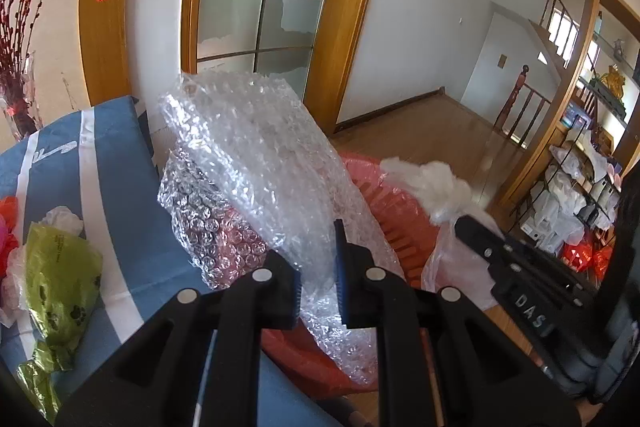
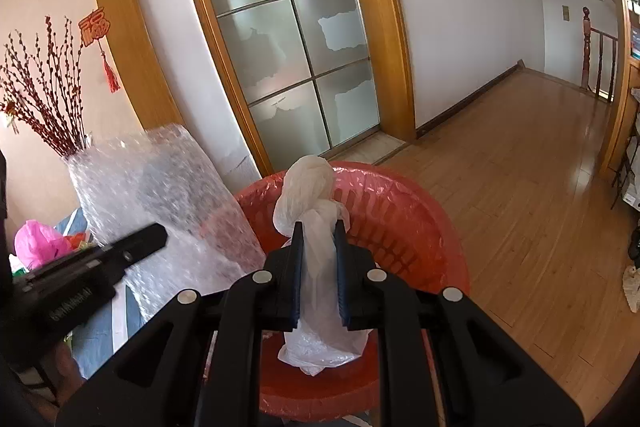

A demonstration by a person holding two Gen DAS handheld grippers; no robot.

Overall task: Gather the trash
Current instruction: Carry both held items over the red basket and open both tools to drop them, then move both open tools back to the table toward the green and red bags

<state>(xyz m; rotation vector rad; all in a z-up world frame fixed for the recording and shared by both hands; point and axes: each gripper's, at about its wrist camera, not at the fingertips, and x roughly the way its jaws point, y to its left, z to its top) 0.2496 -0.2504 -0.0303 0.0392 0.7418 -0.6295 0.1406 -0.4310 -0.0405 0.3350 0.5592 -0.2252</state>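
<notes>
My left gripper (image 1: 318, 279) is shut on a large sheet of clear bubble wrap (image 1: 260, 163), which stands up over the near rim of a red plastic basket (image 1: 404, 223). My right gripper (image 2: 318, 275) is shut on a crumpled white plastic bag (image 2: 310, 195) and holds it over the red basket (image 2: 400, 219). The right gripper and its bag (image 1: 436, 187) also show in the left wrist view, at the right. The bubble wrap (image 2: 160, 187) and the left gripper show at the left of the right wrist view.
A blue striped cloth surface (image 1: 120, 187) at the left holds a green bag (image 1: 60, 279), white scraps (image 1: 62, 219) and pink and red plastic (image 2: 36, 243). A glass door (image 2: 288, 39) stands behind. Wooden floor (image 2: 520, 167) and cluttered shelves (image 1: 580, 195) lie to the right.
</notes>
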